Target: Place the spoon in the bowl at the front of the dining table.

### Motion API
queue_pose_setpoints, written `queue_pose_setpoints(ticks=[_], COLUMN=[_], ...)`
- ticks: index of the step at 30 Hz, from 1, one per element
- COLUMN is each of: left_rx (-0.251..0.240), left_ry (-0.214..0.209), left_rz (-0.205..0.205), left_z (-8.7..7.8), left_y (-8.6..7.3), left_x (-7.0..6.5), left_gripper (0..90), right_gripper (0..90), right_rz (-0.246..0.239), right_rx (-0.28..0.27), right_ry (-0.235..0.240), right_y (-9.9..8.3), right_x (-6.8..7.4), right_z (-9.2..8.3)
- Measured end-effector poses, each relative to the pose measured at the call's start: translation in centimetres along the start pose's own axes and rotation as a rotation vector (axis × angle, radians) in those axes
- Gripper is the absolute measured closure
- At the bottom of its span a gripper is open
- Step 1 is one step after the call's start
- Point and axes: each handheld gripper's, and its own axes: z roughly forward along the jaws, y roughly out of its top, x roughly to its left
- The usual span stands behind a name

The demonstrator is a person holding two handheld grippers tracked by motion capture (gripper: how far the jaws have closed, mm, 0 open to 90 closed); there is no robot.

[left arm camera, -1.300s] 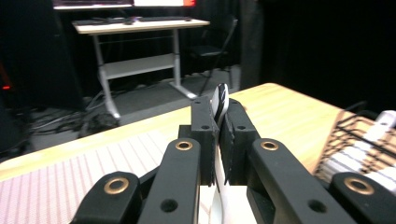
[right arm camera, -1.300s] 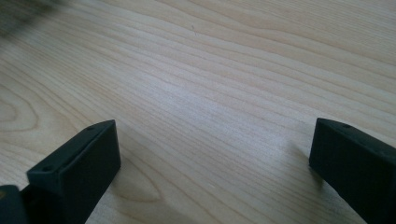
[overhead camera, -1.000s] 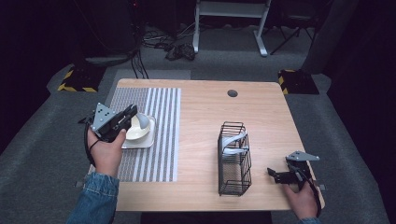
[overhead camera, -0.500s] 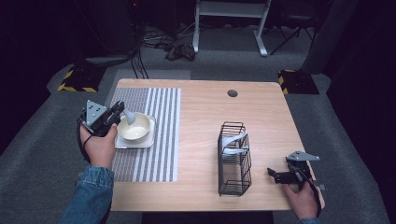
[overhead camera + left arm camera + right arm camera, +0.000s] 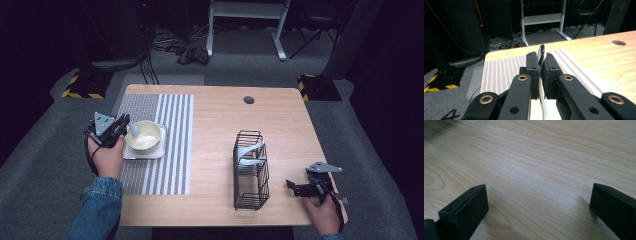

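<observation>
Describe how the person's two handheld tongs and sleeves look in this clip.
Both tongs, left and right, are black, each topped by a grey three-cornered plate. The left gripper view shows brass-ringed pivots on the linkage, and a black cable loops below the left hand. The left sleeve is blue denim.

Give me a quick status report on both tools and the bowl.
Left tool shut on spoon at the bowl. Right tool open, empty, low over bare table. Bowl sits on square plate; nothing in the way.
</observation>
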Motion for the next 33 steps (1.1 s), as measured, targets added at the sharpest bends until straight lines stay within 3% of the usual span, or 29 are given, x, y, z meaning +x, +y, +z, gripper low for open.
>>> queue_pose_setpoints(ticks=[7,16,24,33], left_rx=[0.028,0.036,0.045,0.065], left_ry=[0.003,0.012,-0.012,-0.058], left_rz=[0.016,0.072,0.052,0.045], left_z=[0.7,1.1,1.2,1.8], left_y=[-1.0,-1.3,-1.2,-1.1], left_x=[-0.3,-1.2,-1.9,-3.9], left_gripper=[84.8,84.7,82.4,73.7], right_gripper=[1.8,1.9,1.9,1.8], right_rz=[0.000,0.000,-0.001,0.000], right_rx=[0.000,0.000,0.000,0.000], right_ry=[0.000,0.000,0.000,0.000], right_y=[0.0,0.0,0.0,0.0], right_x=[0.0,0.0,0.0,0.0], right_z=[0.0,0.0,0.0,0.0])
